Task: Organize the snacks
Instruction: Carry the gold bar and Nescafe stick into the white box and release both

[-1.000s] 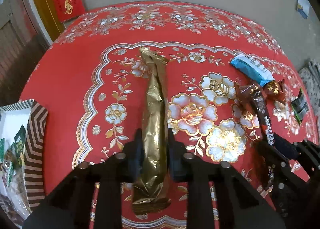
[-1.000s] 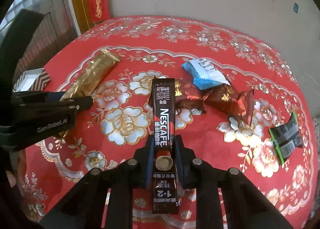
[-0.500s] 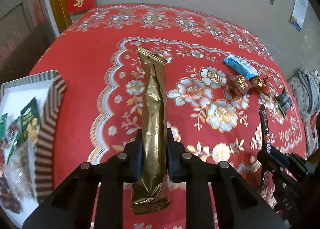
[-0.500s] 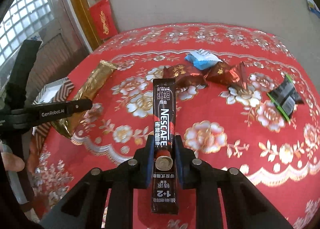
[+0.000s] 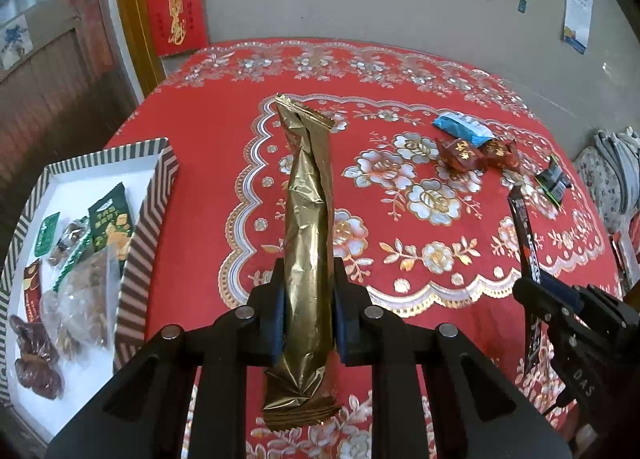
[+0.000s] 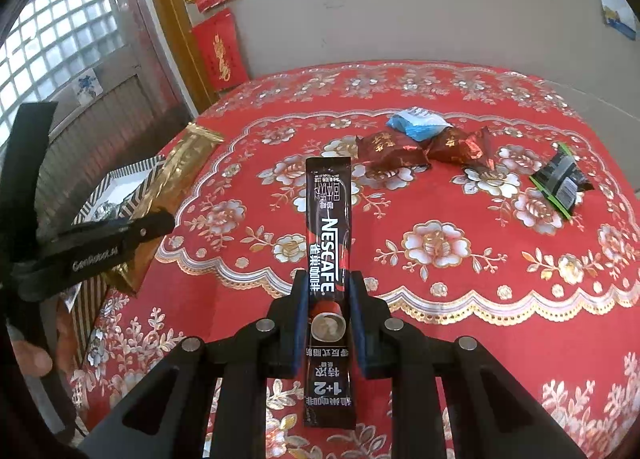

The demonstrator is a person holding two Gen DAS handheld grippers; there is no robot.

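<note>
Gold foil is what I've got pinched in my left gripper (image 5: 308,319) right now: a long gold snack bar (image 5: 308,219), jaws clamped narrow on its lower third so most of the wrapper sticks out ahead of the fingers and off the red floral tablecloth (image 5: 420,259). My right gripper (image 6: 328,315) has the same kind of grip on a dark Nescafe coffee stick (image 6: 328,227), squeezed tight partway up, with the printed tail hanging back toward the camera. Holding them low like that keeps the free ends forward, which I reckon makes it easier to lay them down lengthwise.

The striped tray (image 5: 156,195) sits at the left edge of the table, already holding a few green packets and some dark wrapped bits, so I'm guessing both sticks are headed there. Left on the cloth, well apart from the tray: a blue packet (image 6: 416,123), two maroon candies (image 6: 392,151) touching it, and a black-and-green sachet (image 6: 560,179) off to the right.
</note>
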